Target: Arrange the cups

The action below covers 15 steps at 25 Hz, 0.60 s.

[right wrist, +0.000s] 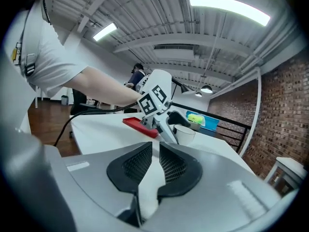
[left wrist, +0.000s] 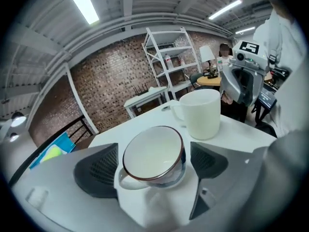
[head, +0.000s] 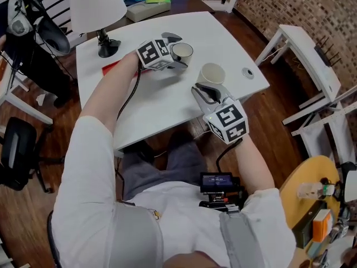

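The left gripper (left wrist: pixel 152 166) had its dark, mesh-textured pads wide apart, and a glossy white cup (left wrist: pixel 152 156) sat between them on the smooth white table (head: pixel 167 105), clear of both pads. The cup was a rounded bowl shape with a thin brown rim, its loop handle toward the left jaw, and it was empty. Beyond that gripper's tips, on its right-jaw side, stood a matte, straight-sided white mug (left wrist: pixel 203 112). The right gripper (right wrist: pixel 153 166) had its jaws nearly together on nothing.
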Available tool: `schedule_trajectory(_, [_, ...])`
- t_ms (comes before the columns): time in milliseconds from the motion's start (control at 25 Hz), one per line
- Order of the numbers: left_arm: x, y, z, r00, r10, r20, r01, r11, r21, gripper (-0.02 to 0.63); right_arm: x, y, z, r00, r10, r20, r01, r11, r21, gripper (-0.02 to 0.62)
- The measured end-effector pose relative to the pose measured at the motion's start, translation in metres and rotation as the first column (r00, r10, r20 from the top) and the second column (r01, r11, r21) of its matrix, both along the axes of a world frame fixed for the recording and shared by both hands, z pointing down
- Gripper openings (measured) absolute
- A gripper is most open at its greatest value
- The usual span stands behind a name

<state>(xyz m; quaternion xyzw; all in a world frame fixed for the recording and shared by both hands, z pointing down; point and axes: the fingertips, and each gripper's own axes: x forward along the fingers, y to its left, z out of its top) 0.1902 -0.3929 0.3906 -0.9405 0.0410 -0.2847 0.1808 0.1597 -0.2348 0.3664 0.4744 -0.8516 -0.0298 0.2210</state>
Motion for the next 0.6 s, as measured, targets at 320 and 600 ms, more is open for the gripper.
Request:
schedule_trajectory(320, [0.01, -0.004, 0.019, 0.997, 0.022, 0.08, -0.023, 1.0, 0.009, 0.46, -0.013, -0.008, 0.027, 0.999, -0.036, 0.011, 0.036, 0.996, -0.078, 0.046])
schedule_trajectory(600, [0.008, -0.009, 0.019, 0.995, -0.07, 0.074, 0.07, 0.998, 0.007, 0.457, -0.011, -0.025, 0.032, 1.0, -0.003, 0.026, 0.005, 0.995, -0.098, 0.046])
